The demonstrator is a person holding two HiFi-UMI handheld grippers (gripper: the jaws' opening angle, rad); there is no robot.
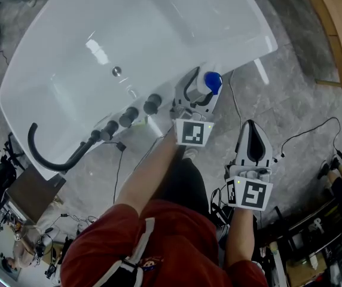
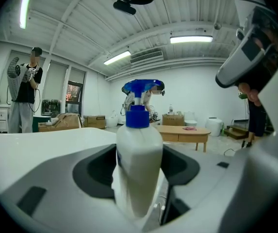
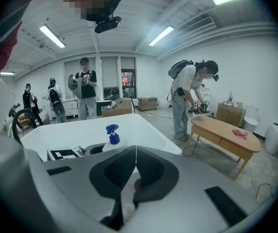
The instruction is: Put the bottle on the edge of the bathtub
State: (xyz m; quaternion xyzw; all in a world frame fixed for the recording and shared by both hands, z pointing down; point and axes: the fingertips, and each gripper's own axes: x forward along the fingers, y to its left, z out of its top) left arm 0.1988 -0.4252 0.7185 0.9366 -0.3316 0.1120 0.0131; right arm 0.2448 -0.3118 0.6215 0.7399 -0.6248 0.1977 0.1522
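**Step in hand:** placement. The left tool (image 1: 198, 91) is clamped on the bottle (image 1: 210, 82). Its own view shows the white body upright between the two dark pads, with both pads pressing its sides. In the head view the bottle stands at the near rim of the bathtub (image 1: 256, 45), towards one corner and near the row of knobs (image 1: 151, 104). No view shows whether its base already bears on the rim.

The right tool (image 1: 252, 131) is closed on nothing, its jaws meeting in a thin line. It is held over the floor (image 1: 296, 94), apart from the tub, and takes no part in the placement.

**Next move, as judged:** settle the base flat on the rim ledge. Then open the jaws and draw the left tool straight back, clear of the spray head. The ledge looks narrow, so the base should be fully on it before release.

**Materials and shapes:**
- The bottle is opaque white plastic with rounded shoulders, a blue collar and a blue trigger head. It is tall for its width and probably easy to tip.
- The bathtub is glossy white and smooth, reflects the ceiling lights, and is likely slick.
- The knobs are dark and round.
- A black curved hose (image 1: 45, 154) hangs over one end of the tub.
- The floor is mottled grey, stone-like, and strewn with cables.
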